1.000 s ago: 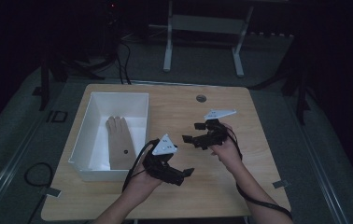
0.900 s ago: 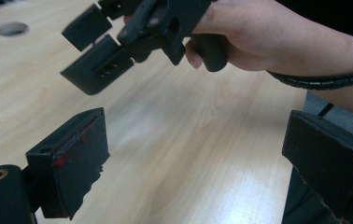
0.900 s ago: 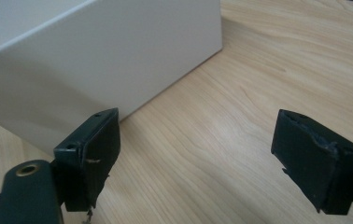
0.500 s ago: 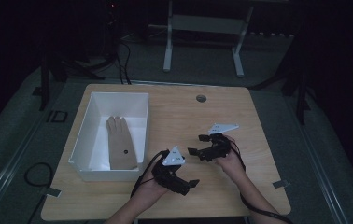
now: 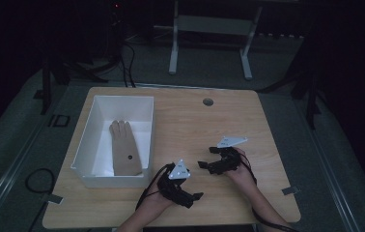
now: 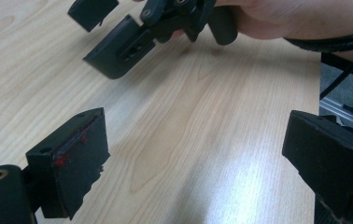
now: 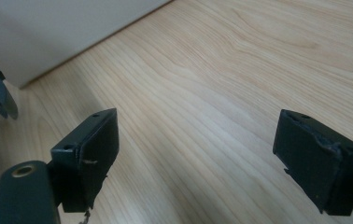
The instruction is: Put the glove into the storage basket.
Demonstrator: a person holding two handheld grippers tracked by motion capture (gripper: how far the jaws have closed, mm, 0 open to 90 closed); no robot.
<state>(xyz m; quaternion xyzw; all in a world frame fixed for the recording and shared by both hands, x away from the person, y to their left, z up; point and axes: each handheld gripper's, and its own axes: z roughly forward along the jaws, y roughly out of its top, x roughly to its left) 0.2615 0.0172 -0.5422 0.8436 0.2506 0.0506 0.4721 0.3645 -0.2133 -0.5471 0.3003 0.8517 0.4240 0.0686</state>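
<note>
Both of your hands have drawn back toward the near edge of the worktop (image 5: 267, 125) since the earlier frames, the left one most, and neither carries anything. Nearest you, your left hand-held gripper (image 5: 190, 195) sits low over bare wood close to the front edge, its jaws spread wide and empty, pointing to your right; its own camera shows the two black pads well apart with only wood grain between them. Just beyond it and to the right, your right hand-held gripper (image 5: 208, 162) is likewise wide open and empty, jaws pointing left toward the white bin (image 5: 86, 140); in the left gripper view it appears at the top of the frame, held in your right hand (image 6: 277, 18). Farther off, on the left half of the worktop, the bin stands with its long sides running away from you. Inside it the tan glove (image 5: 124, 150) lies flat on the floor, cuff toward you and fingers toward the far wall, so its long axis follows the bin's. From either hand-held gripper the glove lies to the left and slightly ahead, beyond the bin's right wall. Your left hand appears the nearer one, and a reach would likely have to clear that wall and descend onto the cuff end.
</note>
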